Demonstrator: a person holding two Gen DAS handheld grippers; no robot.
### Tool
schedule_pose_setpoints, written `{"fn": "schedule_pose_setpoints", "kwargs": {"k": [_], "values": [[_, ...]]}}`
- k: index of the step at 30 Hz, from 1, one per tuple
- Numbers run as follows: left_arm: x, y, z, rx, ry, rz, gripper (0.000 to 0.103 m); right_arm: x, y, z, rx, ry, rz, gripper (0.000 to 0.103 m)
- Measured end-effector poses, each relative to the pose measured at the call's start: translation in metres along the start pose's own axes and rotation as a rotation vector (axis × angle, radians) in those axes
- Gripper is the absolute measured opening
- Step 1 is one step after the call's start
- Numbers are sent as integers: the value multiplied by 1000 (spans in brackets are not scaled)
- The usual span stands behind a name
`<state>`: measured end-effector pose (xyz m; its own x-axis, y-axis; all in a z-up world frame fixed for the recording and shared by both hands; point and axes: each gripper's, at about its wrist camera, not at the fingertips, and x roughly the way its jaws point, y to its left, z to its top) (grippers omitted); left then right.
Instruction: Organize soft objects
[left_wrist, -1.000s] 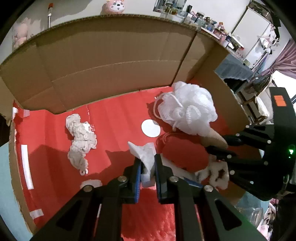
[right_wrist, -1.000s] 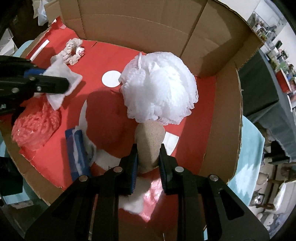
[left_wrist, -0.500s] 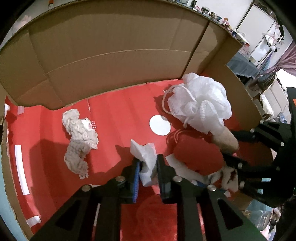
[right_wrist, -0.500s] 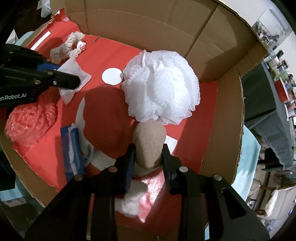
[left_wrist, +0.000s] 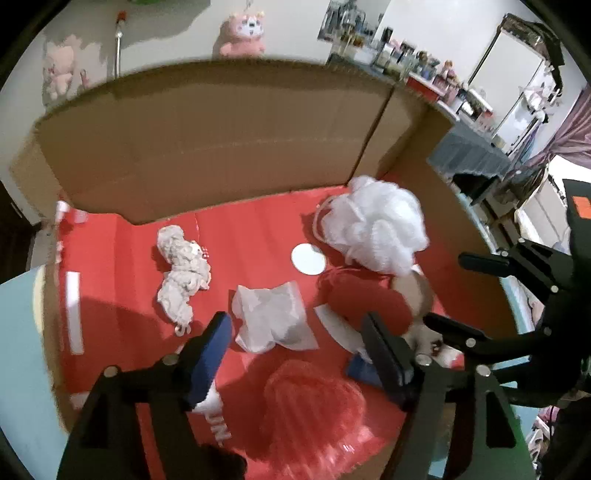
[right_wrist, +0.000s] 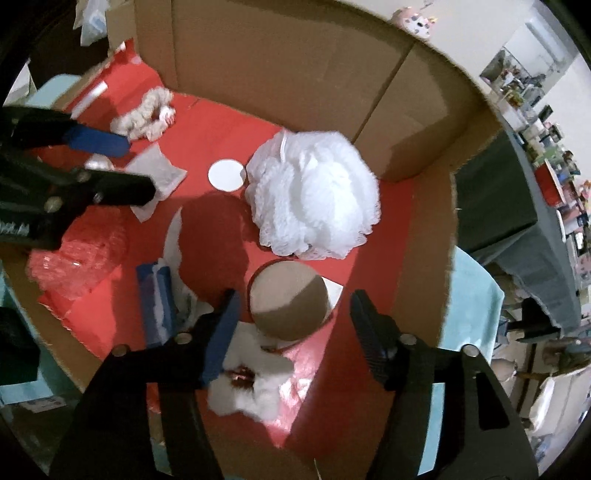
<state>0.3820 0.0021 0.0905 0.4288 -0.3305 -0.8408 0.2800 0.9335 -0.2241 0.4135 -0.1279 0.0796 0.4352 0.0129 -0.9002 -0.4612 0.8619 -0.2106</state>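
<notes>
Jaws were opening on both the left gripper (left_wrist: 295, 332) and right gripper (right_wrist: 291, 317), freeing pouch (left_wrist: 271, 319) and pad (right_wrist: 290, 304) — best lifted straight clear, snagging nothing.

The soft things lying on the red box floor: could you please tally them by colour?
White or cream: 4 (bath puff, packet, fuzzy scrunchie, fluffy plush)
Tan: 1 (sponge)
Red: 1 (bubble wrap)
Blue: 1 (tissue pack)
Total: 7
</notes>
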Motion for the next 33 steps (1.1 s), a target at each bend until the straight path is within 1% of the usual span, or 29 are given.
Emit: {"fn": "schedule_pose_setpoints", "kwargs": {"k": [1,4,6,7,8,11,13,16,19,23,30,33], "values": [[-5,-1,-2,-1,-12,2,80,-5,0,-1,8,-7,-2,68],[-21,-4,-11,-17,-52,12,83,-18,-1,-5,37,-27,-3,69],[-31,-5,-16,-29,-68,18,86,-30,-3,-9,81,-45,17,71],[-34,-6,-19,-34,-77,24,86,-32,-3,-8,104,-53,24,75],[-38,-6,-22,-38,-86,33,88,-39,-5,-13,127,-61,31,76],[-49,-10,-35,-43,-106,58,93,-49,-7,-19,187,-87,57,76],[-56,-11,-44,-48,-117,70,94,-54,-6,-24,217,-95,74,77],[-60,-14,-54,-47,-120,85,95,-57,1,-31,232,-92,75,77],[-62,-17,-64,-44,-128,100,96,-52,4,-38,253,-93,67,77],[-62,-18,-76,-50,-137,126,96,-50,6,-47,306,-91,80,77],[-54,-18,-88,-58,-127,160,96,-40,13,-54,350,-83,103,77],[-51,-16,-90,-83,-113,159,96,-36,17,-55,353,-82,92,77]]}}
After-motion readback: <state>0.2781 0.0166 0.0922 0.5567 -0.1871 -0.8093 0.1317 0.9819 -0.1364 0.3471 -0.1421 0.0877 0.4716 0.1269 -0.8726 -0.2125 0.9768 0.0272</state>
